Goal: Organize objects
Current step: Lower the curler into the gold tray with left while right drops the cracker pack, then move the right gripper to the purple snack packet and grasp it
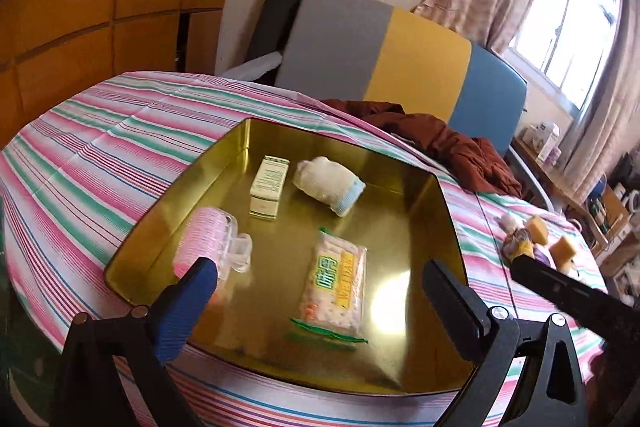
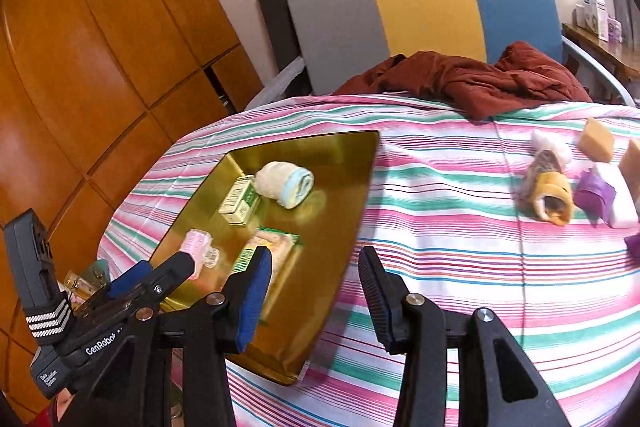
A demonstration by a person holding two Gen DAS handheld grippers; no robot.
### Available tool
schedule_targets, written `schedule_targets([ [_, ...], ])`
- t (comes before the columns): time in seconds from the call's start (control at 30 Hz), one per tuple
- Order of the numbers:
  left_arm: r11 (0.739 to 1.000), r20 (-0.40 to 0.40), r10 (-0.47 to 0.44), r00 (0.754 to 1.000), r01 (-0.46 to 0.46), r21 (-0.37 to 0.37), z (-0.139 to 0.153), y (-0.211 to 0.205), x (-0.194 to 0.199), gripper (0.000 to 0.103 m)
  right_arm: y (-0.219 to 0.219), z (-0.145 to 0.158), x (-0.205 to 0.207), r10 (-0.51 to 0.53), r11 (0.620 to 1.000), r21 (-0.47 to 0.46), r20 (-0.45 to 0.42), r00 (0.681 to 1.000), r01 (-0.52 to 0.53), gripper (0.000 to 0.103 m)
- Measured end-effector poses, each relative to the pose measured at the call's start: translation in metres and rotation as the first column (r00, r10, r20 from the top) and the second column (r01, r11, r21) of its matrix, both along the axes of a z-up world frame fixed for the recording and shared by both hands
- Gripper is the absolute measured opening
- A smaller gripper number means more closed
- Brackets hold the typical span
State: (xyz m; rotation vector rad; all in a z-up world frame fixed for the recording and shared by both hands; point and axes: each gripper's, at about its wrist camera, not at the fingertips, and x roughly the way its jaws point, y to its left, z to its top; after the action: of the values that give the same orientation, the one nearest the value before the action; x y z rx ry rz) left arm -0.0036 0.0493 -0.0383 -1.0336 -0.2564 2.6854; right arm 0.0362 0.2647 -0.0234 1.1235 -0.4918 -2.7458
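Observation:
A gold metal tray (image 1: pixel 416 211) (image 2: pixel 340 187) lies on the striped tablecloth. In it are a pink roller in a clear case (image 1: pixel 208 239) (image 2: pixel 196 247), a small green-and-white box (image 1: pixel 268 187) (image 2: pixel 240 201), a rolled white cloth with a blue end (image 1: pixel 328 183) (image 2: pixel 286 183) and a snack packet (image 1: pixel 334 287) (image 2: pixel 276 247). My left gripper (image 1: pixel 316 291) is open and empty over the tray's near edge. My right gripper (image 2: pixel 316 291) is open and empty above the tray's right edge. Loose items (image 2: pixel 552 183) lie on the cloth at the right: a rolled sock, yellow sponges, purple and white pieces.
A rust-brown garment (image 2: pixel 472 79) lies at the table's far edge against a grey, yellow and blue chair back (image 2: pixel 420 7). Wooden cabinets (image 2: pixel 100 47) stand left. A window and a cluttered shelf (image 1: pixel 568 19) are far right. The right gripper's arm (image 1: pixel 576 295) shows beside the left gripper.

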Motion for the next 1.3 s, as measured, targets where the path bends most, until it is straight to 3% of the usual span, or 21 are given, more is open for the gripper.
schedule_targets([
  [0.27,0.999,-0.007,-0.046,0.999,0.046,0.008,0.004,0.014,0.01,0.103,0.031,-0.006,0.015,-0.068,0.997,0.04,0.007,0.998,0.068,0.045],
  [0.57,0.982,-0.035,-0.189,0.981,0.188,-0.028,0.016,0.062,0.026,0.103,0.091,-0.036,0.041,-0.21,0.977,0.035,0.073,0.975,0.208,0.047],
  [0.97,0.911,0.031,-0.408,0.913,0.409,-0.054,0.007,0.136,0.067,0.103,0.173,-0.076,0.085,-0.366,0.929,0.115,0.132,0.921,0.352,0.053],
  [1.07,0.888,0.054,-0.453,0.89,0.456,-0.063,0.002,0.153,0.078,0.103,0.207,-0.068,0.094,-0.447,0.89,0.145,0.084,0.89,0.433,0.055],
  [1.13,0.874,0.07,-0.478,0.875,0.482,-0.062,-0.001,0.161,0.084,0.103,0.23,-0.059,0.098,-0.499,0.858,0.162,0.03,0.866,0.488,0.071],
  [1.23,0.856,0.087,-0.504,0.859,0.511,-0.077,-0.005,0.171,0.091,0.103,0.254,-0.052,0.095,-0.527,0.835,0.178,-0.013,0.85,0.521,0.072],
  [1.3,0.852,0.097,-0.509,0.855,0.517,-0.085,-0.006,0.176,0.093,0.103,0.264,-0.052,0.088,-0.518,0.839,0.188,-0.014,0.856,0.511,0.072],
])
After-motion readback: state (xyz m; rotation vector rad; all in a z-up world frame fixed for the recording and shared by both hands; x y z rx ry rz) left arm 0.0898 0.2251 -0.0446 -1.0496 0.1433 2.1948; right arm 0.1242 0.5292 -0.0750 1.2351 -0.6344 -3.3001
